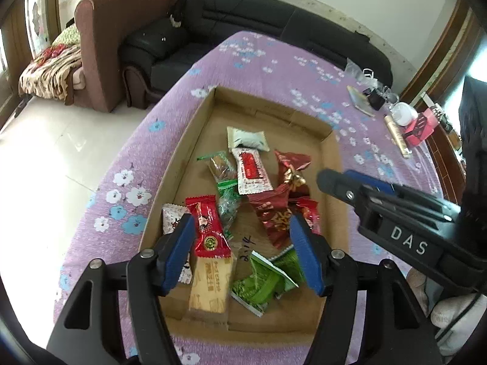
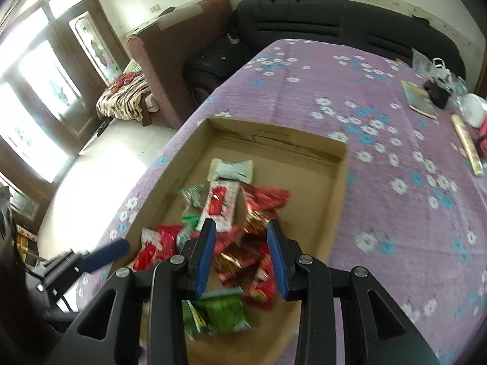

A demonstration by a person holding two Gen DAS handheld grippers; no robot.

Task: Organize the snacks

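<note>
Above the snack-filled cardboard tray (image 1: 188, 140), both claws gape wide, empty.

A table under a purple cloth (image 1: 268, 60) with white and blue flowers carries everything. Near its left edge lies a shallow cardboard tray (image 1: 188, 140), resting directly on the cloth and open at the top. At the far right sits a small cluster of clutter — a thin booklet (image 2: 421, 99), a black box (image 2: 438, 94), a white round container (image 2: 474, 109), a gold tube (image 2: 467, 144) and a pink box (image 1: 421, 126) — well apart from the tray.
</note>
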